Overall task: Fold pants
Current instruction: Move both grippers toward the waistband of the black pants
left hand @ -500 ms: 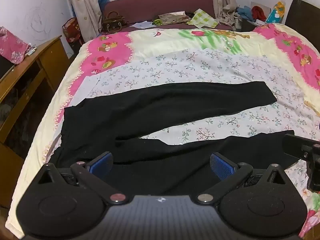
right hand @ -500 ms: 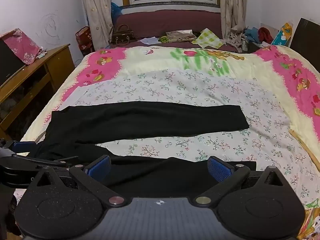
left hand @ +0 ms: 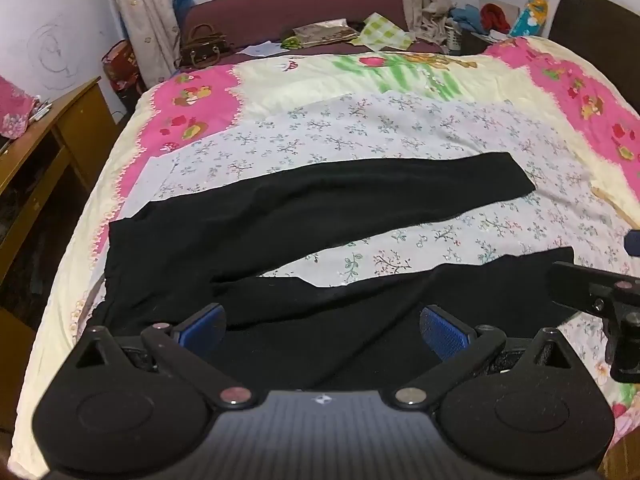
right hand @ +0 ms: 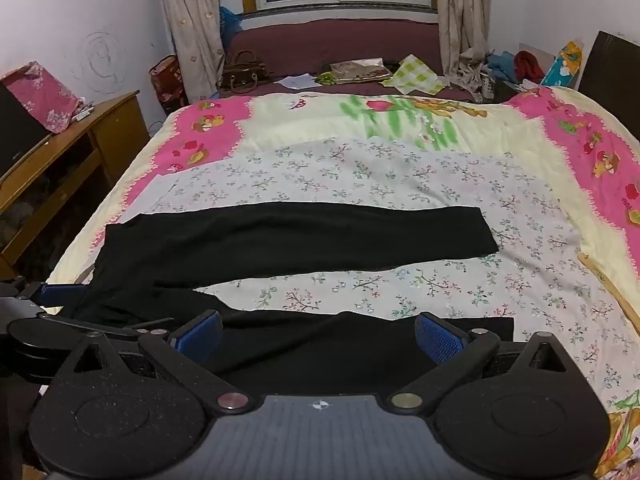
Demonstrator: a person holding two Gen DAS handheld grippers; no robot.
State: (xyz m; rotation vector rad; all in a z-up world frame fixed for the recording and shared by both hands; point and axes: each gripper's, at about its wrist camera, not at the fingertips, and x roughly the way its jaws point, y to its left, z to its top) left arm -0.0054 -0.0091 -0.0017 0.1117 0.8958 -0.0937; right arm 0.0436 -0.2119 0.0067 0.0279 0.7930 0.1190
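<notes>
The pants (left hand: 280,220) are laid out flat on the bed (left hand: 400,128), on its flowered sheet, black and unfolded. The waist is set toward the left edge of the bed and both legs are run out to the right, so the long axis is laid across the bed, side to side. The legs are splayed apart in a narrow V, with a wedge of sheet shown between them; the far leg is seen whole, the near one is partly hidden under the tools. No fold is judged to have been made yet: the opening step, the approach for a first grasp, is in hand. The left tool (left hand: 322,326) is held spread wide above the near leg by the crotch, nothing pinched. The right tool (right hand: 318,334) is likewise spread, empty, over the near leg further toward the cuff. Next, the near leg's edge would need to be pinched at both places and carried over onto the far leg
</notes>
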